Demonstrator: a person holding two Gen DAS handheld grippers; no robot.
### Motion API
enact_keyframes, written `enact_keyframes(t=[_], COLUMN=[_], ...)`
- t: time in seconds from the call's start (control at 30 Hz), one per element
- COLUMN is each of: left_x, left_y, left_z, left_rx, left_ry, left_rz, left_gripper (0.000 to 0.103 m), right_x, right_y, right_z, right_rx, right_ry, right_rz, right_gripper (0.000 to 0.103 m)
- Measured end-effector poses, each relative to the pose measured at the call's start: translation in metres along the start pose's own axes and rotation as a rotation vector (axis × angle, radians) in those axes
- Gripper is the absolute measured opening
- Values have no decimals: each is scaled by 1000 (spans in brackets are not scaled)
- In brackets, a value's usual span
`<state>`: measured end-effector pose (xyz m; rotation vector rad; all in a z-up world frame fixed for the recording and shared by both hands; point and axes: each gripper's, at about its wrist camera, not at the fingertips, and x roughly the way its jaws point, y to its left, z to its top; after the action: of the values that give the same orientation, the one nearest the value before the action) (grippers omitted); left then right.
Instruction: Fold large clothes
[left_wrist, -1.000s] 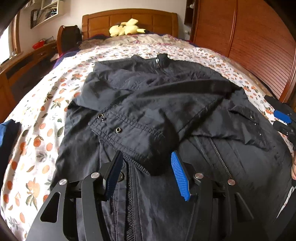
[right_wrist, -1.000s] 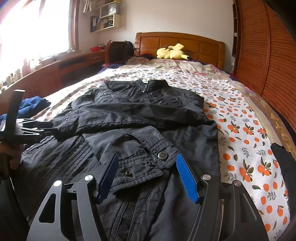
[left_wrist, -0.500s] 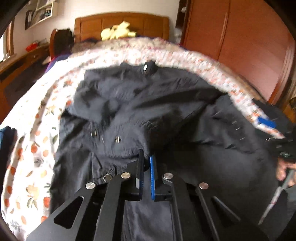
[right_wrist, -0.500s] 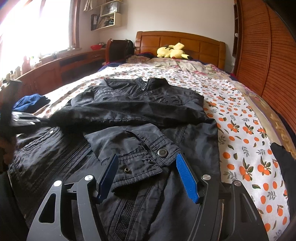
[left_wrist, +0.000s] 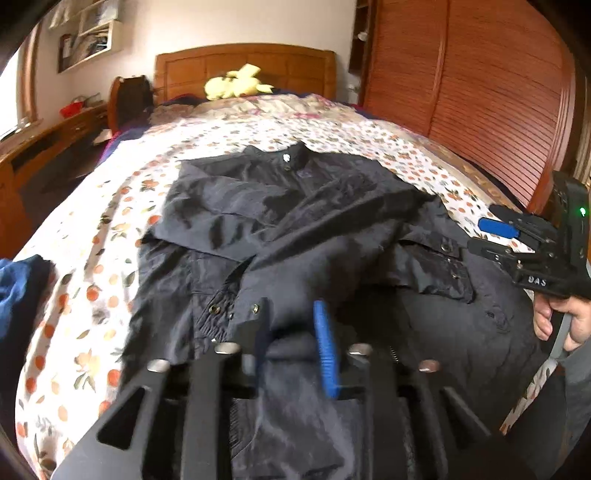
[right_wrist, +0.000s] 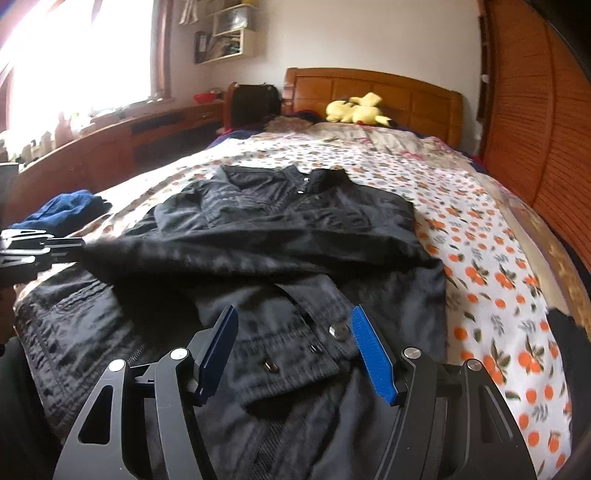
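Here the black jacket (right_wrist: 280, 236) fills mid-frame on the floral bedspread (right_wrist: 491, 295): soft, slippery, best taken at its hem. Left gripper (left_wrist: 291, 343) is opening over a cloth fold; right gripper (right_wrist: 295, 350) gapes empty.

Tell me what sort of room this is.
A bedroom, most likely: a bed with a wooden headboard, a yellow plush toy by it, and louvred wardrobe doors alongside.

Left tongs (left_wrist: 295, 332) opening; right tongs (right_wrist: 295, 350) agape.
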<state>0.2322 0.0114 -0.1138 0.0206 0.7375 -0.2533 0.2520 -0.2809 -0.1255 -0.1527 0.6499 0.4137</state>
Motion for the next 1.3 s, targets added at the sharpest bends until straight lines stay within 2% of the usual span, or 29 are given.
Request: enact_keyframes(t=[0.07,0.1,0.17,0.33,0.53,0.67,0.73,0.8,1.0,1.17,1.3], left_x=[-4,-8,-15,-33,-54,-64,-67,-69,-68,-66,-63], left_y=[6,10,15,31,46,55,60,66,73,77,80], left_z=[-3,-6,-8,-15,-22,-27,-31,-35,-49,-62,-74], left_rx=[-15,-23,-30,-56,-39,-19,-13,-16,-18,-31,-41], left_ry=[-6,-16,-32,-62,-92,-107,-112,-109,-95,-76,-51], left_rz=[24,41,64,106,131,139,139,132,122,115,109], left_gripper=[59,64,81,94,98,98,99,99,99,99,99], right_x=[10,16,27,72,119,136,144,144,121,69,20], right_y=[7,11,19,34,49,64,72,78,82,74,55], right_z=[14,24,37,56,56,42,33,27,23,10,-14], right_rx=[-31,-49,-70,-88,-82,-85,-99,-109,-89,-69,-40], right_ry=[8,10,15,78,181,257,293,291,254,194,168], right_rz=[17,27,44,73,69,76,53,33,27,41,23], right_gripper=[60,59,59,53,52,51,52,52,51,51,52])
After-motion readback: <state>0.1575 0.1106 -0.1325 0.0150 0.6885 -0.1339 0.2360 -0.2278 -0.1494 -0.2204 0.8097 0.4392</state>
